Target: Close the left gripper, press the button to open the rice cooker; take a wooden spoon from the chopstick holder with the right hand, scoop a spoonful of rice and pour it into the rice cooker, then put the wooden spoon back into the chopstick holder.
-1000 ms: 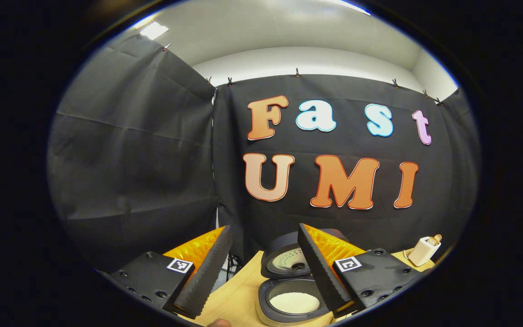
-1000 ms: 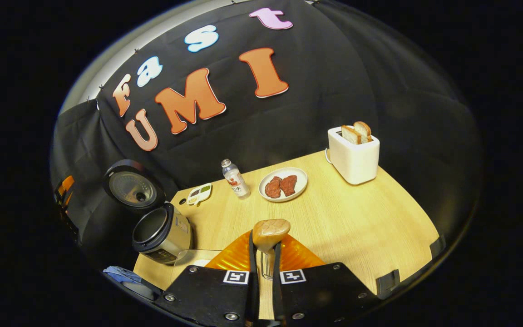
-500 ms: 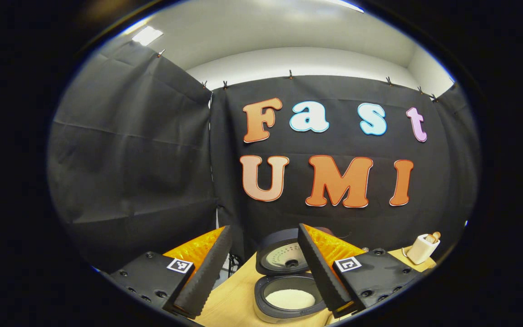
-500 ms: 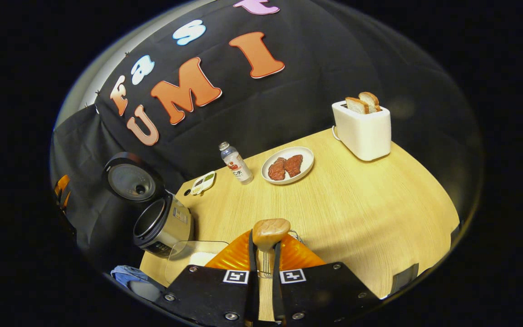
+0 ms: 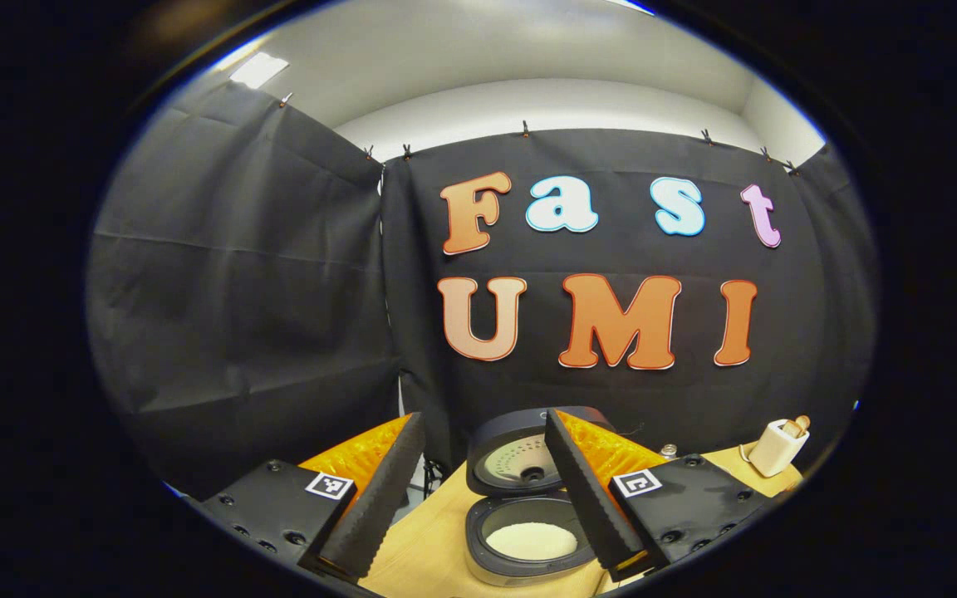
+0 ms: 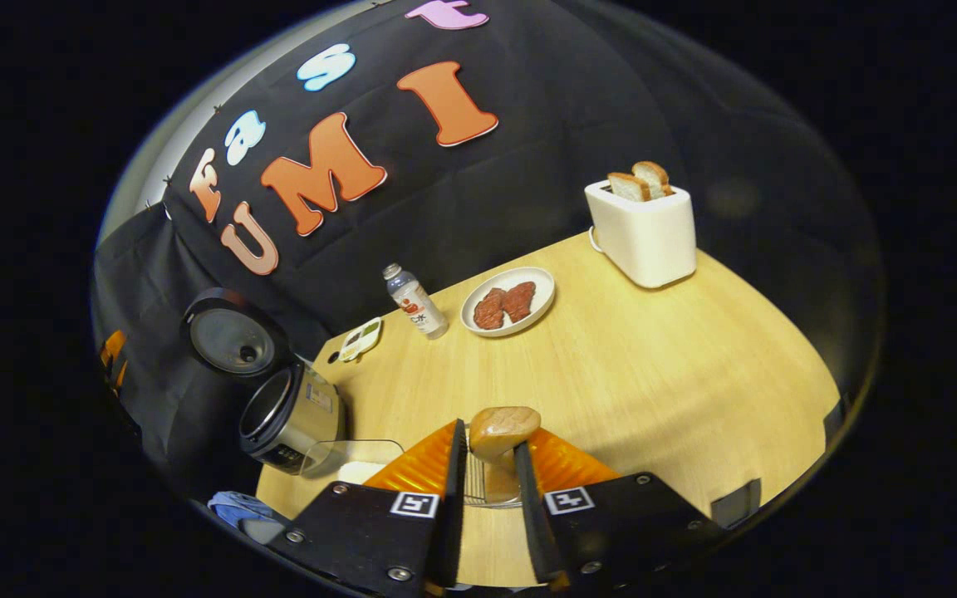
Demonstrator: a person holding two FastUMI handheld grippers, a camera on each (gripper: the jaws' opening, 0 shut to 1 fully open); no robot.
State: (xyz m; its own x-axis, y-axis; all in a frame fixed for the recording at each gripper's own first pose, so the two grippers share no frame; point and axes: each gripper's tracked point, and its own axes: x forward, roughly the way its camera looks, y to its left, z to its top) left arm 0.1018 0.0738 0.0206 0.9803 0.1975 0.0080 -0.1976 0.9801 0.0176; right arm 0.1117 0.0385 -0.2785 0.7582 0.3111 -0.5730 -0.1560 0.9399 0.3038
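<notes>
My right gripper point(image 6: 487, 465) has its fingers parted around the wooden spoon point(image 6: 502, 428), which stands in the wire chopstick holder point(image 6: 478, 490) on the worktop point(image 6: 653, 374). I cannot tell whether either finger touches it. My left gripper point(image 5: 478, 490) is spread wide and empty above the rice cooker point(image 5: 528, 531), whose lid is up with rice inside. If I lift away carelessly, a finger could catch the spoon's head and drag it out or tip the light holder.
</notes>
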